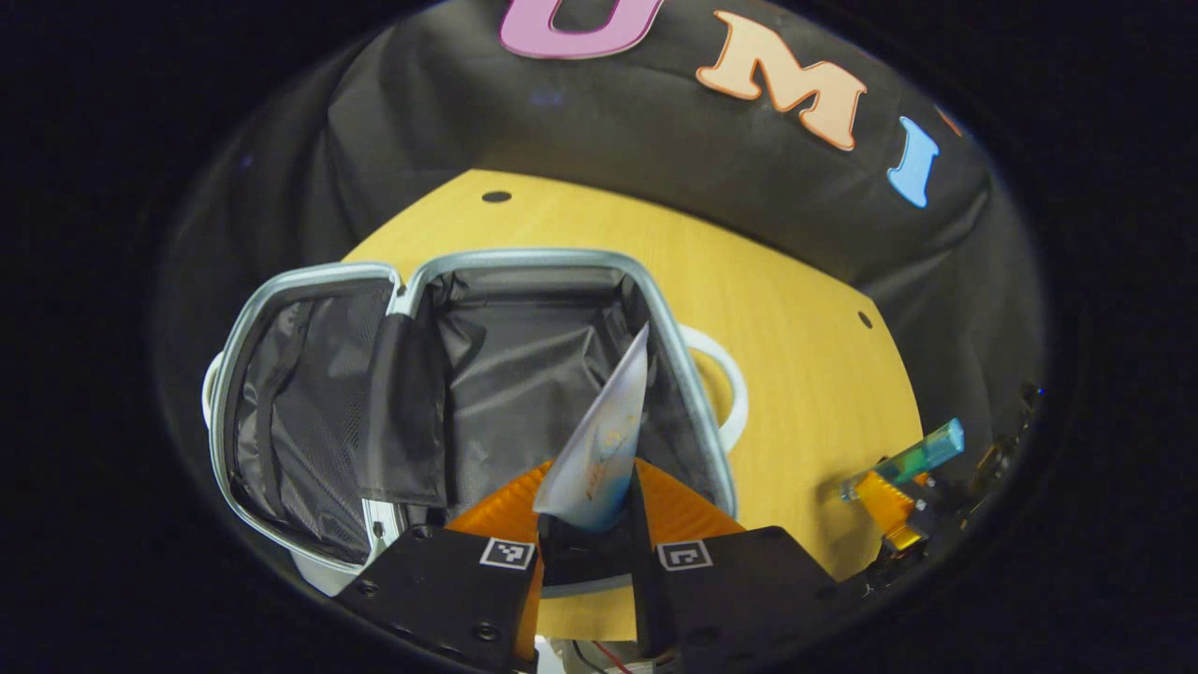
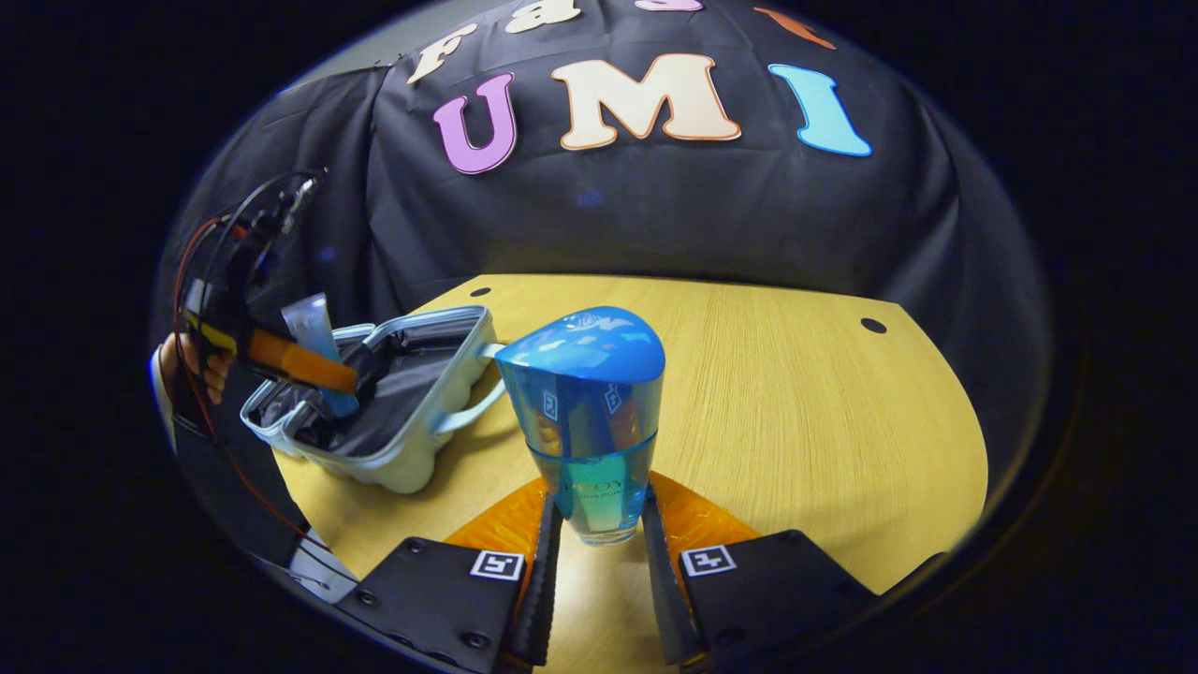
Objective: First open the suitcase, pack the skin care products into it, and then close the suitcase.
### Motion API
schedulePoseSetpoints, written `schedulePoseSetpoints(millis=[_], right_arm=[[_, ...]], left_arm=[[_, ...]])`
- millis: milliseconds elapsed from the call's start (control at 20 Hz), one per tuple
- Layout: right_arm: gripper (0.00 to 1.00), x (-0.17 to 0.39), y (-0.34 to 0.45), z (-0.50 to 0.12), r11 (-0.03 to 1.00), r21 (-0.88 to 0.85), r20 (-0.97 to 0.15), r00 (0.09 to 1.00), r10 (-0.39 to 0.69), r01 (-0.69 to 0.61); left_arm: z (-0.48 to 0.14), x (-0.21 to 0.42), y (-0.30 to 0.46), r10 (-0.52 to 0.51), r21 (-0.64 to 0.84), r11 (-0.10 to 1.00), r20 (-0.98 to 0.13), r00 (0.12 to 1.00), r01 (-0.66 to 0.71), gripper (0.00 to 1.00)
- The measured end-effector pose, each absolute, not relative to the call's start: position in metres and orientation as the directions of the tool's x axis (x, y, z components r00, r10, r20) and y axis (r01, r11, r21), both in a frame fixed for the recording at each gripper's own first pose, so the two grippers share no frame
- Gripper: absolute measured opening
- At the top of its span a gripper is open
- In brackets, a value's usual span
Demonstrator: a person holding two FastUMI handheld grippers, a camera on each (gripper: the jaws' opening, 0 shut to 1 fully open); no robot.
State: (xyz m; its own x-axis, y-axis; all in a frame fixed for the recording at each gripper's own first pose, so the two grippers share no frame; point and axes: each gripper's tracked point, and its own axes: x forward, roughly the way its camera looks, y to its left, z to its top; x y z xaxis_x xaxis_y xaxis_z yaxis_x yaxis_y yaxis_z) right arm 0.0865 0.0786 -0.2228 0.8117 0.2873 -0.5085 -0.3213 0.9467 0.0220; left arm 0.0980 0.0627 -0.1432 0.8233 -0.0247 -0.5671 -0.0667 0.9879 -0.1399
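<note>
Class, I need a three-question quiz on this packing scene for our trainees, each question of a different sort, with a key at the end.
1. True or false: the suitcase lies open on the table.
2. What does the right claw hold? A) a sponge B) a blue bottle C) a spoon
3. Fill in: the left claw holds a soft tube above the open ______.

Key
1. True: the lid is folded back and the dark lining shows.
2. B: the blue bottle stands upright between the two fingers, over the table.
3. Suitcase.
</note>
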Motion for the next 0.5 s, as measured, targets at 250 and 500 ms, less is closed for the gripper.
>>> schedulePoseSetpoints(millis=[250, 500], right_arm=[[0.43, 0.077, 0.150, -0.187, 0.934, 0.079, -0.487, 0.804, 0.340, -0.347], [0.46, 0.070, 0.230, -0.194, 0.898, 0.115, -0.506, 0.753, 0.421, -0.424]], left_arm=[[-0.177, 0.096, 0.084, -0.068, -0.134, 0.990, -0.678, 0.732, -0.032, 0.33], [-0.197, 0.101, 0.097, -0.113, -0.183, 0.983, -0.725, 0.679, -0.031, 0.35]])
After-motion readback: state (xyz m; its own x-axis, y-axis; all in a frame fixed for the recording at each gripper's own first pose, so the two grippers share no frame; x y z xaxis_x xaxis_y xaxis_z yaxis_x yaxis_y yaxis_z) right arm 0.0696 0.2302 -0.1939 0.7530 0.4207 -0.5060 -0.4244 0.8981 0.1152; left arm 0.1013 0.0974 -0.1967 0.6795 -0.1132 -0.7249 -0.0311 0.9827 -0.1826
